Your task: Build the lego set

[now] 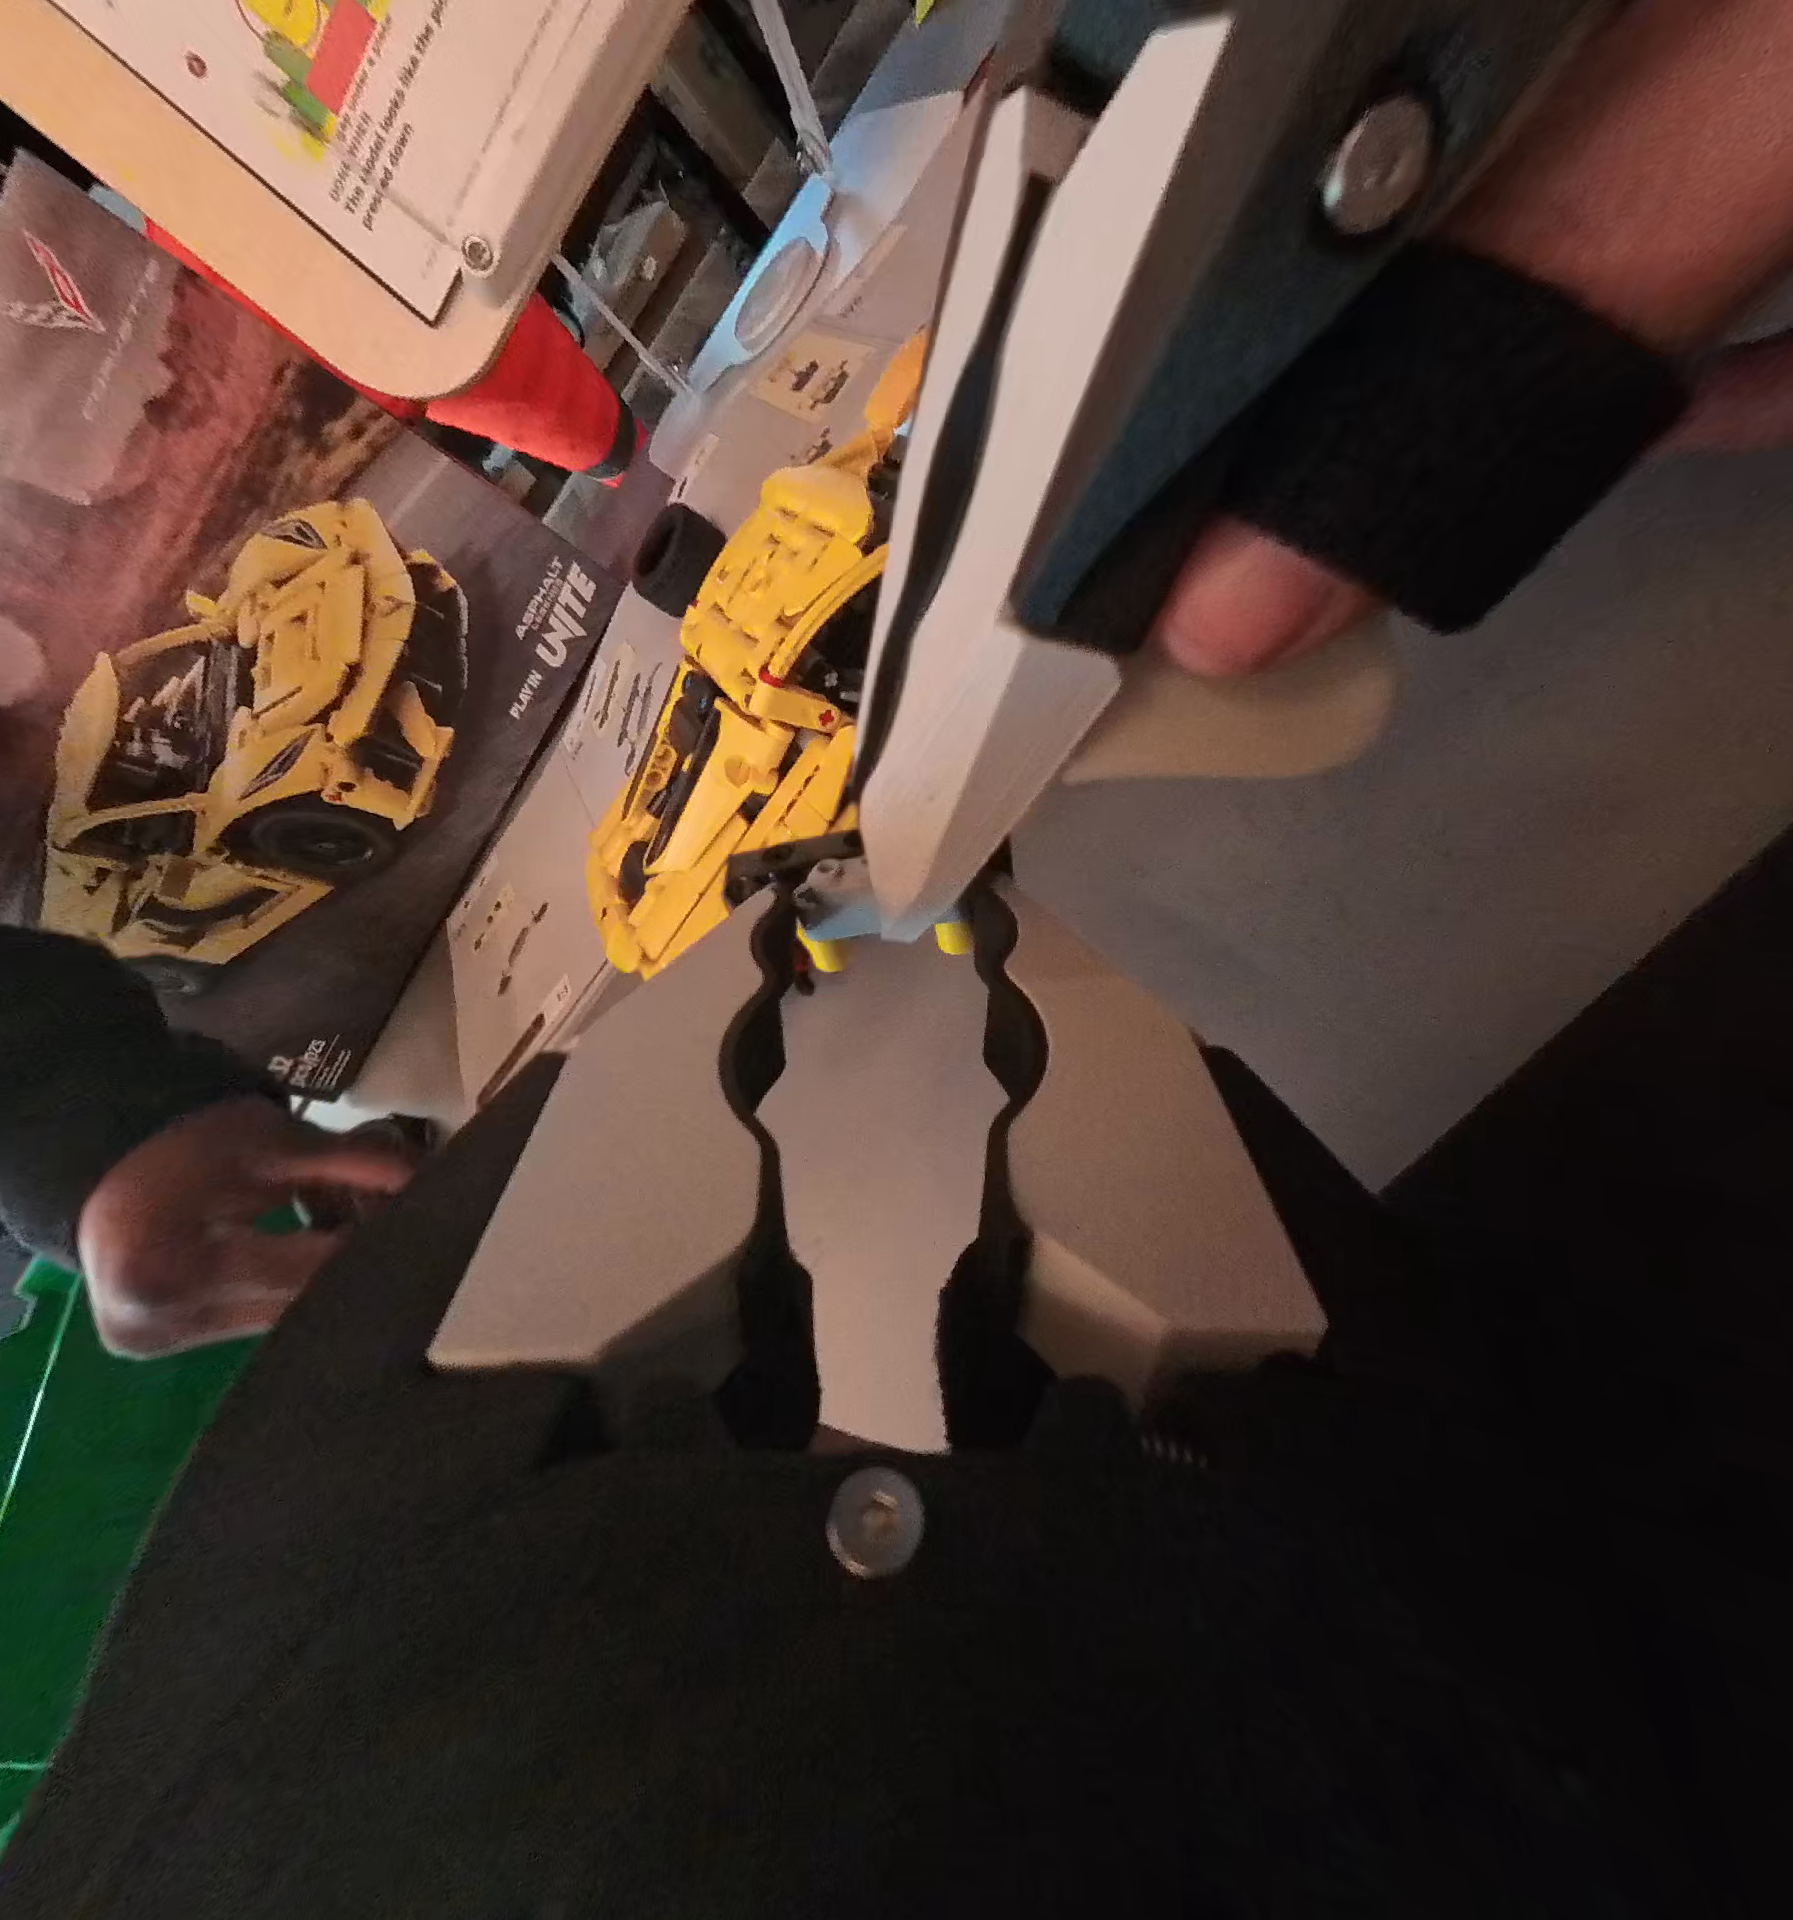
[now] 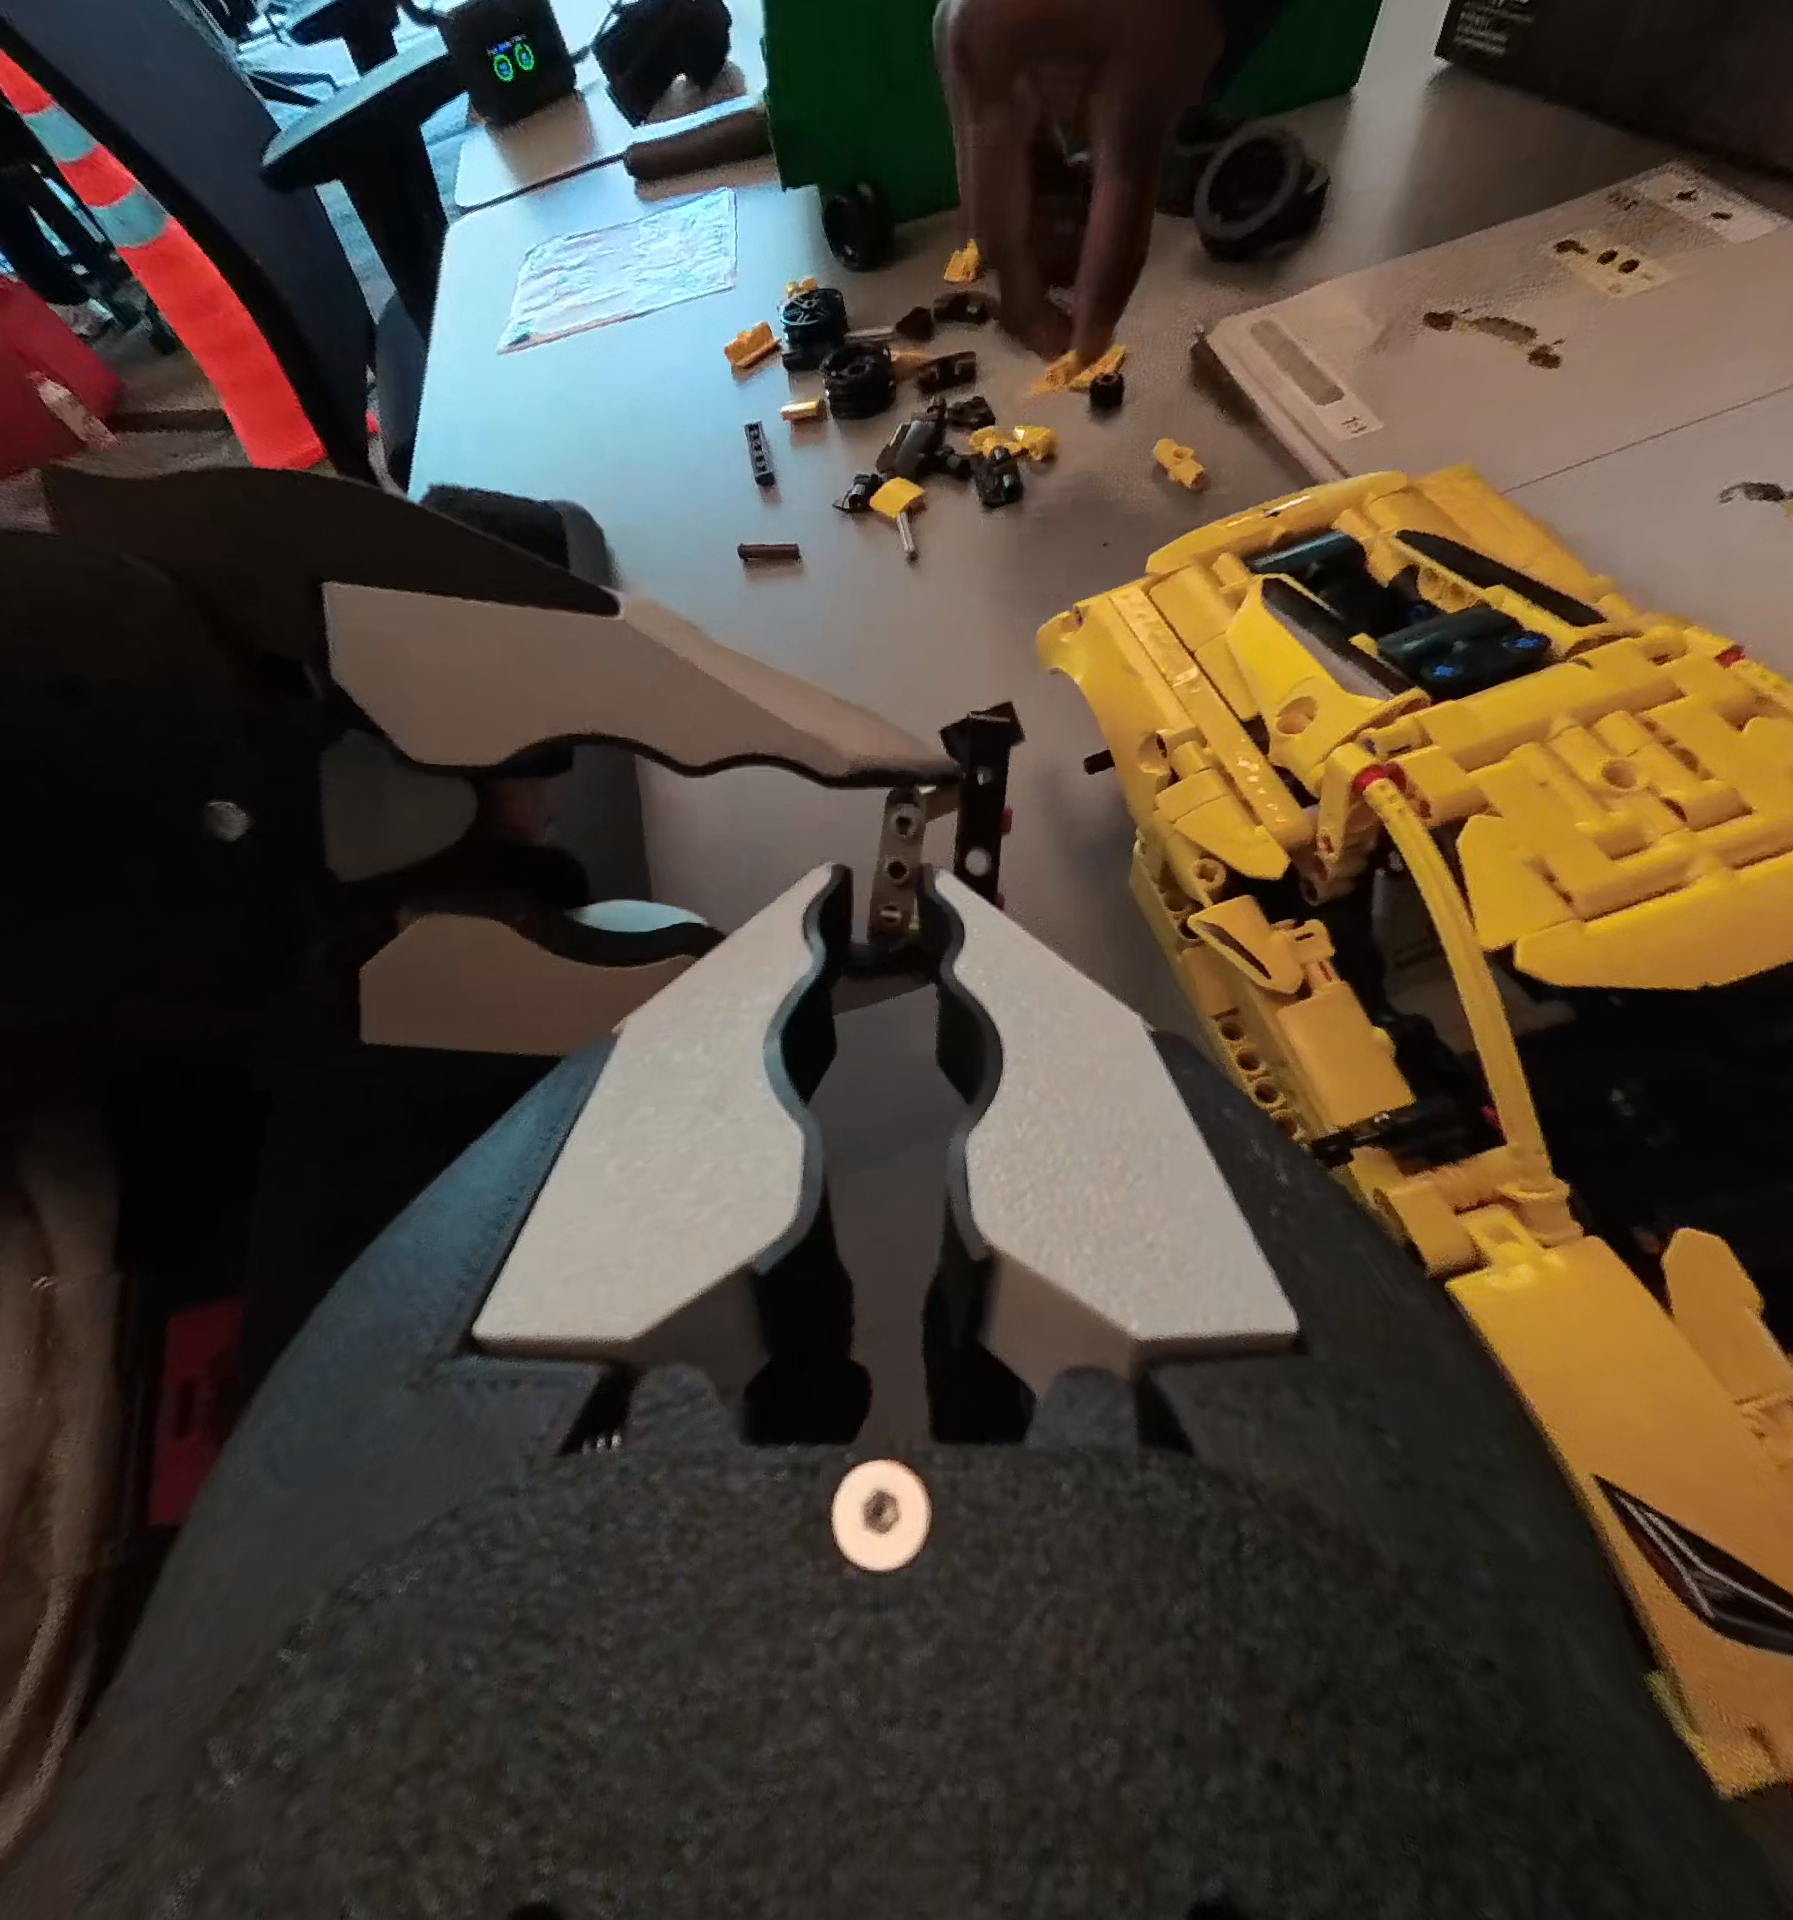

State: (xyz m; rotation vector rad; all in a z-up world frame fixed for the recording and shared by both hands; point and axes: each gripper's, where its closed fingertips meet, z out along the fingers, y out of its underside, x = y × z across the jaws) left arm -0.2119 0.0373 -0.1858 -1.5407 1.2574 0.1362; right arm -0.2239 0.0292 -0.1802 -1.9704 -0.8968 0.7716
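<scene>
In the left wrist view, the left gripper [image 1: 876, 935] is seen with its jaws parted around a small grey, black and yellow lego sub-assembly [image 1: 830, 894], whose far side is covered by the right gripper [image 1: 933, 873] coming in from above; whether the left fingers actually press on the piece cannot be told. Behind them, the yellow lego car [image 1: 736, 727] lies on open instruction sheets [image 1: 518, 904], beside the dark set box [image 1: 196, 623] printed with the same car. A loose black tyre [image 1: 676, 551] lies near the car. At the lower left, a person's hand [image 1: 206, 1236] rests at a green box [image 1: 50, 1475].

In the right wrist view, the right gripper [image 2: 894, 914] is closed on a grey perforated beam [image 2: 897, 883], joined to a black beam [image 2: 983, 800]. The upper finger [image 2: 767, 717] of the left gripper touches the top of this assembly. The car [image 2: 1474, 894] lies just right on the grey table [image 2: 601, 436]. Farther off, loose yellow and black parts [image 2: 933, 416] are scattered, with a hand [image 2: 1068, 177] reaching among them in front of the green box [image 2: 871, 94], whose contents are not visible.
</scene>
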